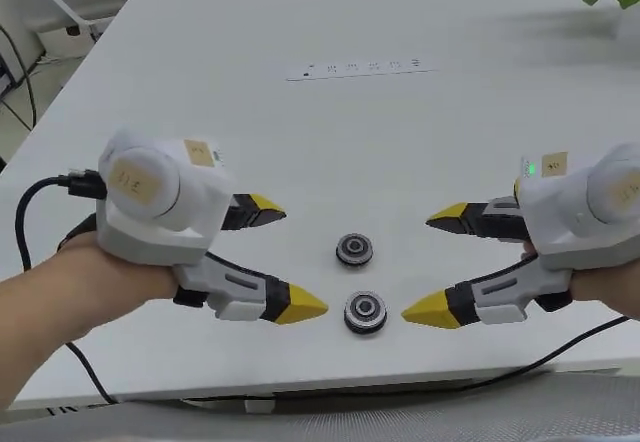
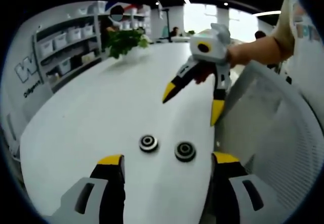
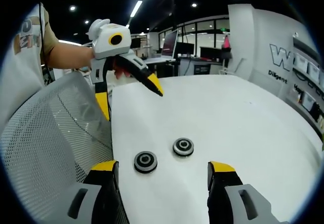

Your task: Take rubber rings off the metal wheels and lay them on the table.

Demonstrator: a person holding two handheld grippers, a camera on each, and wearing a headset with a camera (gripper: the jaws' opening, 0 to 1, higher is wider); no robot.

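Evidently both tools are released: the left gripper [image 1: 283, 257] and the right gripper [image 1: 435, 262] face each other with jaws spread wide, grasping nothing; between them two metal wheels lie flat on the white table [image 1: 200, 112], the far wheel [image 1: 354, 249] and the near wheel [image 1: 366, 312] close together but not touching. Each looks small, stiff and dense, likely to skid on the smooth top if nudged; the dark outer band, presumably the rubber ring, should be soft and stretchy, so I would pin the wheel with one gripper and pinch the band's rim with the other. The near wheel sits close to the table's front edge [image 1: 300, 377], so a slip could send it off; open room lies beyond, well short of the power strip [image 1: 360, 68].
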